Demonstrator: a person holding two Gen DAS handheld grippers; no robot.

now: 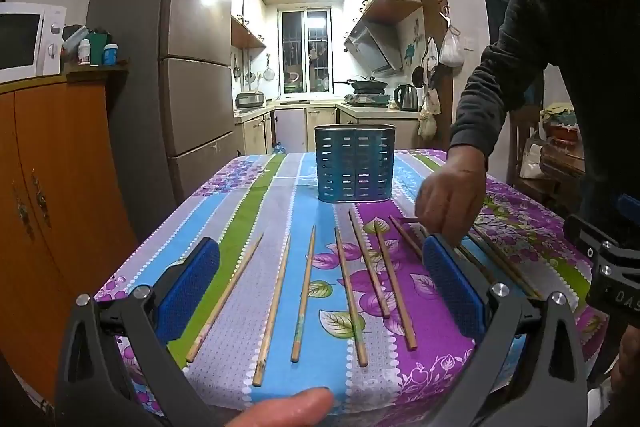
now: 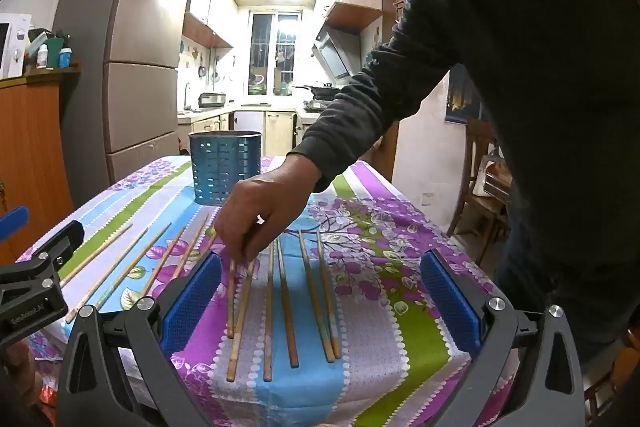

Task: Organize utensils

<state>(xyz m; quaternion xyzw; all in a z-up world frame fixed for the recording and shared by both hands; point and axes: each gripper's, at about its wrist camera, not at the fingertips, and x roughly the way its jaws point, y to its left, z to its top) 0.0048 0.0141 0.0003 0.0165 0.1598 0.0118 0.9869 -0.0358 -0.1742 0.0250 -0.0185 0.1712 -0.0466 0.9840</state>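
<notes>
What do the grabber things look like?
Each gripper, left and right, has two dark grey forked arms with silver bolts and flat blue bumpy pads. The left one shows small white lettering. The reaching person wears a dark sleeve.

Both views look forward and slightly downward along their own wide-spread blue-padded fingers, low over the near edge of the floral striped tablecloth (image 1: 280, 187); the left view sits left of the right; both share the perforated blue metal holder (image 1: 355, 163), the bamboo chopsticks (image 2: 270, 311), and, probably, the same reaching bare hand (image 2: 264, 211).
</notes>
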